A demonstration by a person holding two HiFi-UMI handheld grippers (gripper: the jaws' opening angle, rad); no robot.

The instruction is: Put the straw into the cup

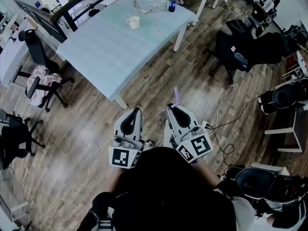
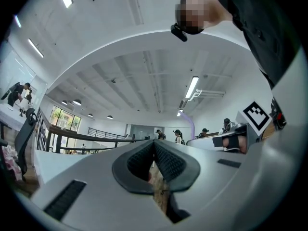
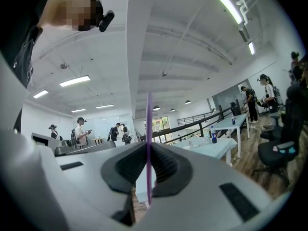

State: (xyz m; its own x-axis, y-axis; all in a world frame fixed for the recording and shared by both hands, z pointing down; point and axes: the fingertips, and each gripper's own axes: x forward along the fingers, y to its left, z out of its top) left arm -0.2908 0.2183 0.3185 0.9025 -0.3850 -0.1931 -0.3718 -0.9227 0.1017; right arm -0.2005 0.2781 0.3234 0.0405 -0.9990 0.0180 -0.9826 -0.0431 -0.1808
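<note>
A white cup (image 1: 133,21) stands on the pale blue table (image 1: 106,47), well ahead of both grippers. My right gripper (image 1: 171,108) is held near the person's body over the wooden floor, shut on a thin purple straw (image 1: 176,96). In the right gripper view the straw (image 3: 148,143) stands upright between the pads, rising well above the right gripper (image 3: 148,150). My left gripper (image 1: 137,110) sits beside it, jaws together with nothing in them. In the left gripper view the left gripper (image 2: 154,146) shows pads meeting at the tip.
A blue bottle (image 1: 172,3) and some clutter sit at the table's far end. An office chair with cloth on it (image 1: 41,78) stands left of the table, and dark chairs (image 1: 240,47) stand to the right. A white cable (image 1: 220,110) runs across the floor.
</note>
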